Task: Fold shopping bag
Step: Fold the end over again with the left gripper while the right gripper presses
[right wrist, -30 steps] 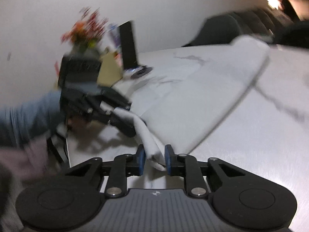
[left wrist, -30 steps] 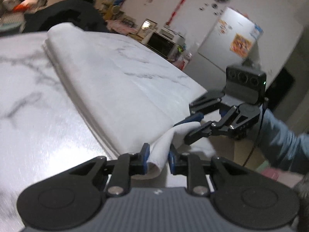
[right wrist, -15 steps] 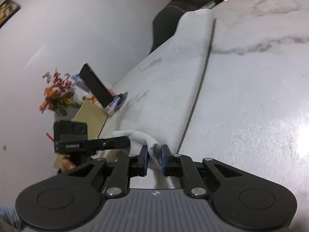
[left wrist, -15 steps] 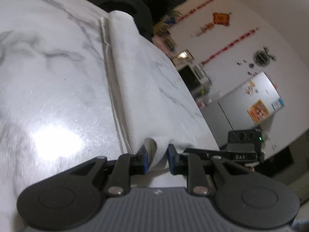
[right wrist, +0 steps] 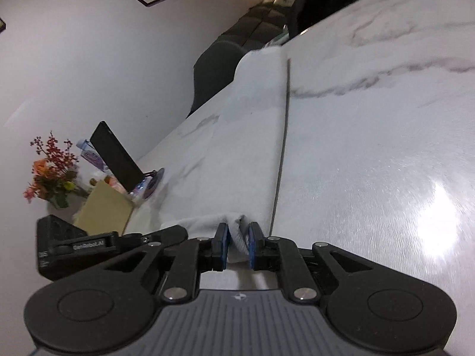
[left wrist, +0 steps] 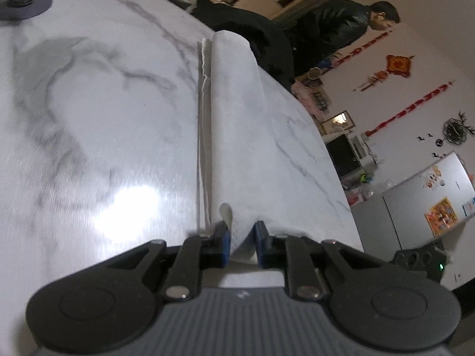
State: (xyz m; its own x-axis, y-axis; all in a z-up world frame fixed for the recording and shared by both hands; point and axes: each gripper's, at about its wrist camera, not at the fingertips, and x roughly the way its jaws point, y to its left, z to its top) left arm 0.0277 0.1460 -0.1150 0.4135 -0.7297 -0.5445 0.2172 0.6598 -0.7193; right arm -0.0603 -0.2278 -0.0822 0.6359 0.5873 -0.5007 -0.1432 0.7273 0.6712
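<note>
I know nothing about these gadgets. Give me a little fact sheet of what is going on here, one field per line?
surface: marble-look table
item: white shopping bag, lying long and flat
left tongs: closed on the bag's near end
right tongs: closed on the same end
bag's far end: reaches the table's far edge
nearby: flowers and a dark tablet on a stand
</note>
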